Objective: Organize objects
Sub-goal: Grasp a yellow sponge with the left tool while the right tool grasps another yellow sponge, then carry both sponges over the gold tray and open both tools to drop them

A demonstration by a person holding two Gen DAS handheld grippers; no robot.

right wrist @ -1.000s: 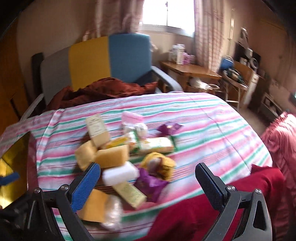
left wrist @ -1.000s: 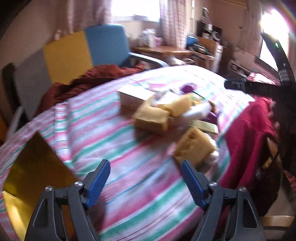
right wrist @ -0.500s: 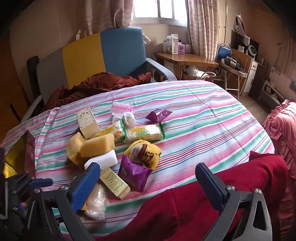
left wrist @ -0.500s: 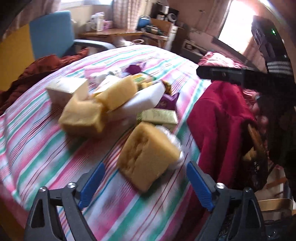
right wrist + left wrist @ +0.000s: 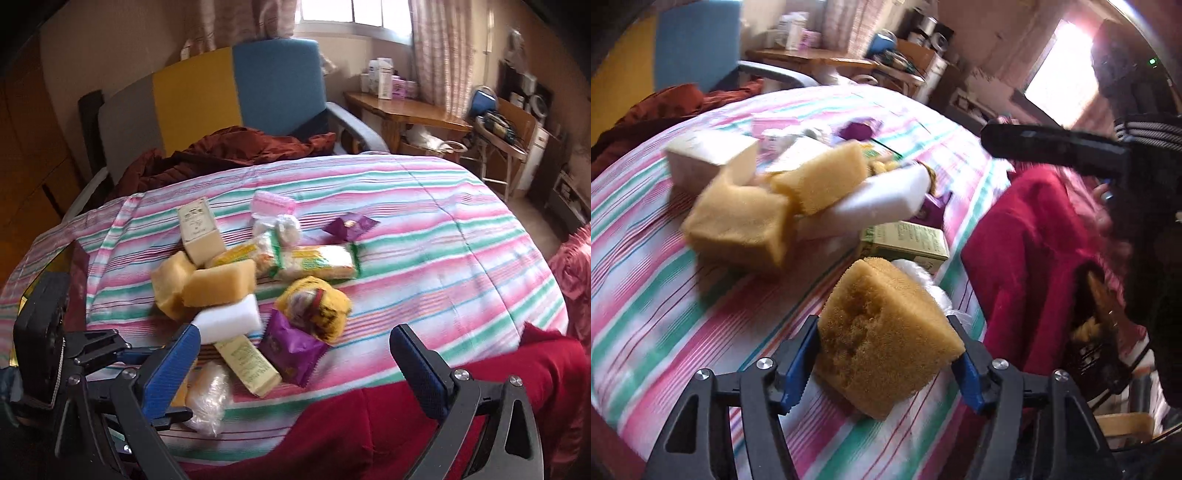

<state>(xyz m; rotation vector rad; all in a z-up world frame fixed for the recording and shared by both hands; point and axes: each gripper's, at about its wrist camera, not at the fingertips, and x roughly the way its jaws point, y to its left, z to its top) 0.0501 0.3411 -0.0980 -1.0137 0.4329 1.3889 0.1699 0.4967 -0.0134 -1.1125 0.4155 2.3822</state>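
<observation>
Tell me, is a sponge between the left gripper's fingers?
Yes, in the left wrist view a yellow sponge sits between the closing fingers of the left gripper.

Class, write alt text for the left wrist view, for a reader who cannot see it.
The left tongs are closing around a yellow sponge on a striped bedspread, one blue pad at each side of it. Behind lie more sponges, a white foam block and a green box; the right tongs' black body crosses the upper right.

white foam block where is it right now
In the right wrist view the white foam block lies left of centre on the striped cover, under a yellow sponge, beside the purple packet.
</observation>
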